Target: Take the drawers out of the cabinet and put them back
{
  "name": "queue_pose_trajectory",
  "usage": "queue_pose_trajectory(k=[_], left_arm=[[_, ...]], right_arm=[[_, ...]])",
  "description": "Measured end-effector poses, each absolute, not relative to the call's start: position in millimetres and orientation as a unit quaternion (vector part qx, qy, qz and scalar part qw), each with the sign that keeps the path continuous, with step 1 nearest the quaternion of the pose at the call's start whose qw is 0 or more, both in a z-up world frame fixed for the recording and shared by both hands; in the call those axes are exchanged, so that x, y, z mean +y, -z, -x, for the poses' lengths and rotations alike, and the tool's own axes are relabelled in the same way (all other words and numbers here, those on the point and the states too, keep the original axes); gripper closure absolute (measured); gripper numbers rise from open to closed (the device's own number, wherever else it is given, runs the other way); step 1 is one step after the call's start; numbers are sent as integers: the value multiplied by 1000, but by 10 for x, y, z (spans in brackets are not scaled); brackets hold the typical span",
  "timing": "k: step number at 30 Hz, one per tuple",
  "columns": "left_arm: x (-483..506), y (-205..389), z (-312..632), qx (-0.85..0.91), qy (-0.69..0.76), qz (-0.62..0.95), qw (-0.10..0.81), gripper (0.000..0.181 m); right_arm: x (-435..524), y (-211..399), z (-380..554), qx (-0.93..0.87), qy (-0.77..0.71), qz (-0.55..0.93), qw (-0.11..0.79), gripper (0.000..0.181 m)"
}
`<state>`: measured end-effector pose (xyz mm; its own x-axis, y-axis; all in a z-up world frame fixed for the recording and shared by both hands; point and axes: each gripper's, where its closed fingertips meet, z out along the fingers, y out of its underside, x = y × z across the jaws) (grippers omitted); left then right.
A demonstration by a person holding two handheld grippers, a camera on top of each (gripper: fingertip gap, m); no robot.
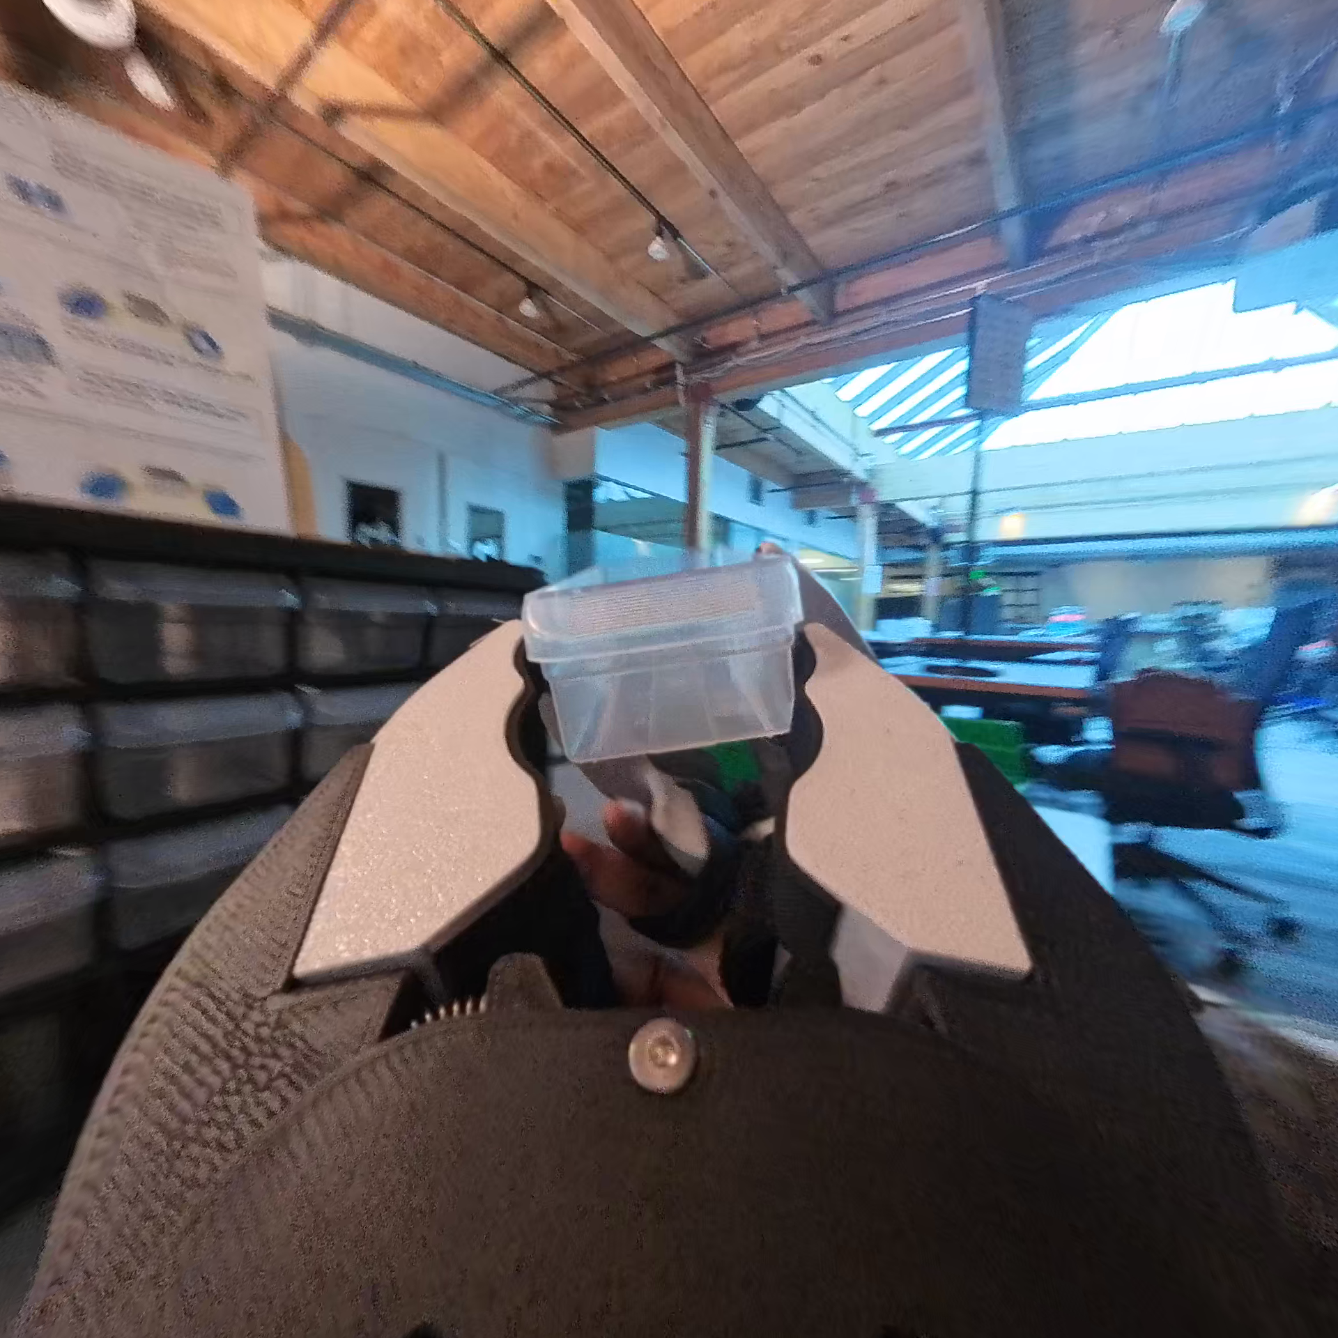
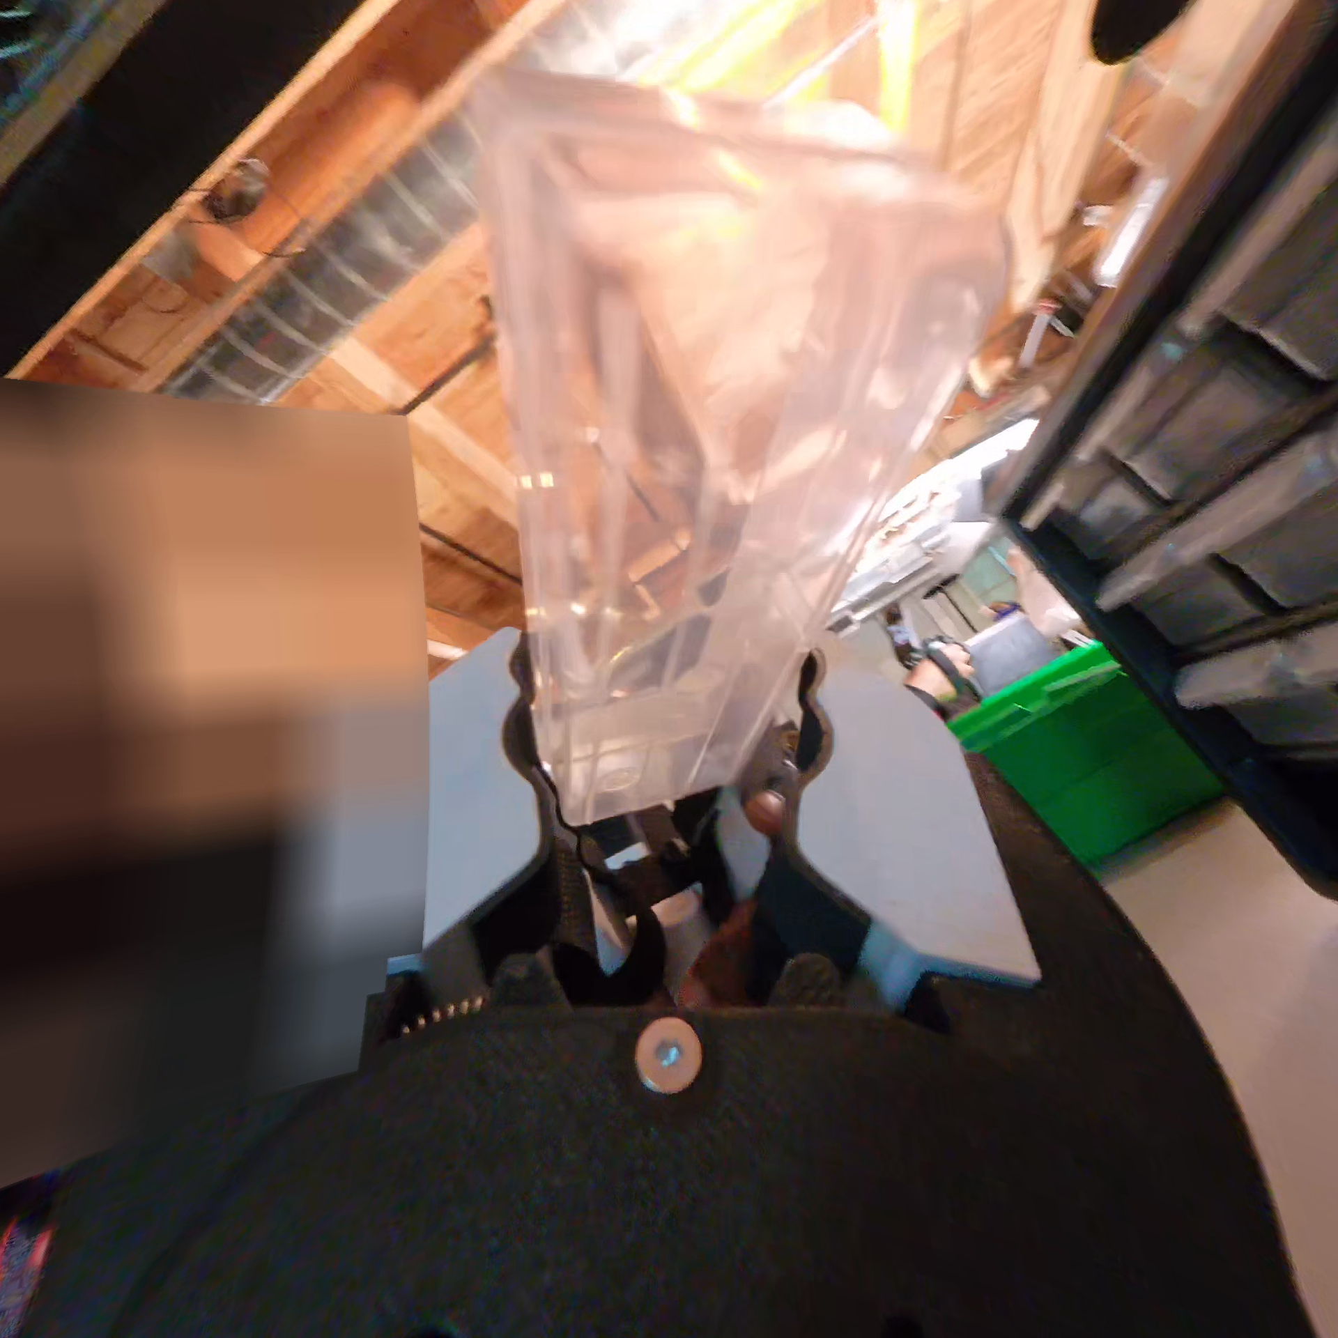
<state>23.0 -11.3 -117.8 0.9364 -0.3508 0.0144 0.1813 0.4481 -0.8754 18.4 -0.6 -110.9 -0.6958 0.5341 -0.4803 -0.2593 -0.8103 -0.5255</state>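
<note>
In the left wrist view my left gripper point(image 1: 662, 651) is shut on a small clear plastic drawer point(image 1: 666, 673), held end-on in the air between both fingers. The black cabinet point(image 1: 188, 637) with several clear drawers stands to its left. In the right wrist view my right gripper point(image 2: 670, 695) is shut on the near end of a clear drawer point(image 2: 724, 362) that points up and away, blurred. The cabinet point(image 2: 1231, 507) is at the right edge. A hand with a black strap point(image 1: 651, 869) shows below the drawer. I cannot tell whether both grippers hold the same drawer.
A white poster point(image 1: 130, 326) leans above the cabinet. A green bin point(image 2: 1071, 753) sits on the floor beside the cabinet. Work tables point(image 1: 999, 673) and a brown chair point(image 1: 1180, 738) stand far right. A wooden beam ceiling is overhead.
</note>
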Motion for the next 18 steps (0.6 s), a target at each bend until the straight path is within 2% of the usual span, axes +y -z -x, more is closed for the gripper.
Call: queue_pose_trajectory(k=[1, 4, 7, 10, 13, 18], left_arm=[[-143, 1147, -166, 97, 103, 496, 857, 115], [-193, 1132, -98, 160, -44, 490, 855, 115], [-192, 1216, -179, 217, -111, 486, 839, 115], [-194, 1307, -264, 269, -177, 477, 817, 115], [-196, 1356, -308, 278, -117, 500, 812, 111], [-350, 1359, -351, 246, 170, 559, 774, 105]], right_arm=[[30, 1146, -135, -203, -889, 348, 217, 106], [106, 1223, -79, -163, -878, 403, 198, 99], [157, 1243, -52, -122, -876, 436, 168, 109], [222, 1250, -107, -98, -873, 453, 152, 129], [227, 1235, -201, -134, -856, 463, 187, 131], [351, 1047, -461, -194, -821, 458, 278, 132]])
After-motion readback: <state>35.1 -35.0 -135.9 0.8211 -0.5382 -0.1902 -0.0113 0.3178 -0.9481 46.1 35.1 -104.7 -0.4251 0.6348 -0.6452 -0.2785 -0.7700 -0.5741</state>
